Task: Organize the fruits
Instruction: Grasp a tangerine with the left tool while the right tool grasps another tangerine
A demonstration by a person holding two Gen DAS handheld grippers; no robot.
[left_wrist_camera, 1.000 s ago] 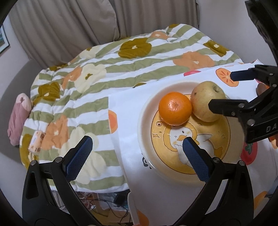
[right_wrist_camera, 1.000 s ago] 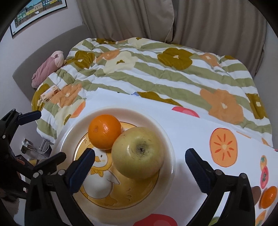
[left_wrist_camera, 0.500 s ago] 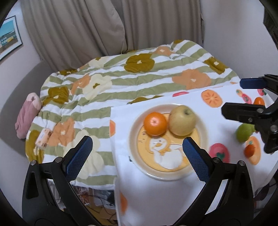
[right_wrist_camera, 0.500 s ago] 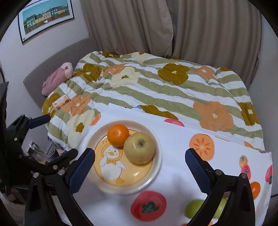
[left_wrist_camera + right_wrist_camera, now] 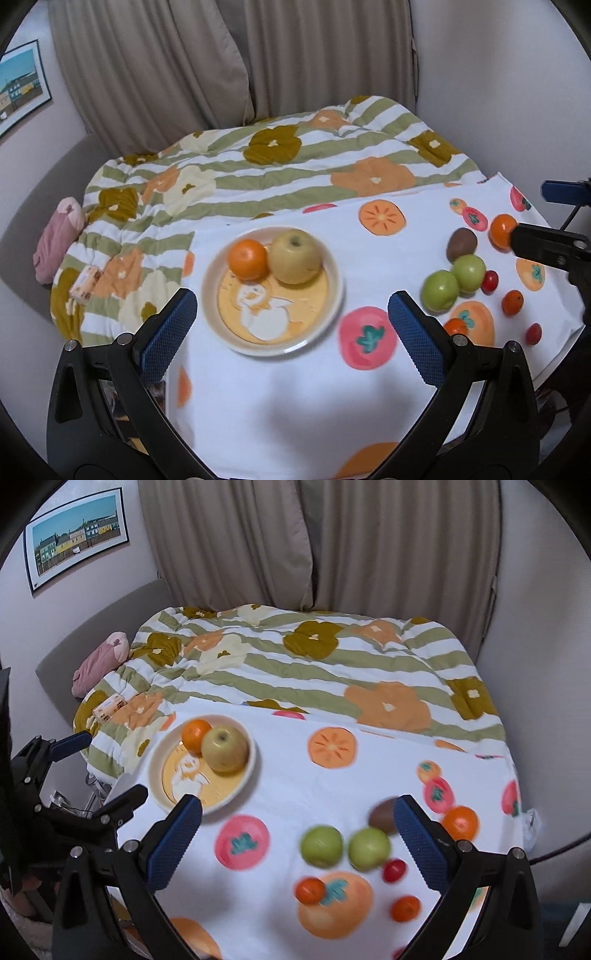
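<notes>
Both the left gripper (image 5: pixel 291 325) and right gripper (image 5: pixel 297 832) hover spread wide, empty. On the plate (image 5: pixel 334 291), the apple (image 5: pixel 294 255), stem dimple up, touches an orange (image 5: pixel 247 258); bare cloth (image 5: pixel 295 398) lies nearer.

A white tablecloth (image 5: pixel 332 786) printed with persimmons and tomatoes covers the near surface. Beyond it lies a quilt (image 5: pixel 295 661) with green and white stripes and large orange, olive and cream flowers. On the quilt's left edge sits a small patterned packet (image 5: pixel 85 285), and farther left a pink plush cushion (image 5: pixel 55 243) rests against a grey backrest. Beige curtains (image 5: pixel 332 542) hang at the far side. A framed picture of coloured houses (image 5: pixel 77 535) hangs on the left wall.
</notes>
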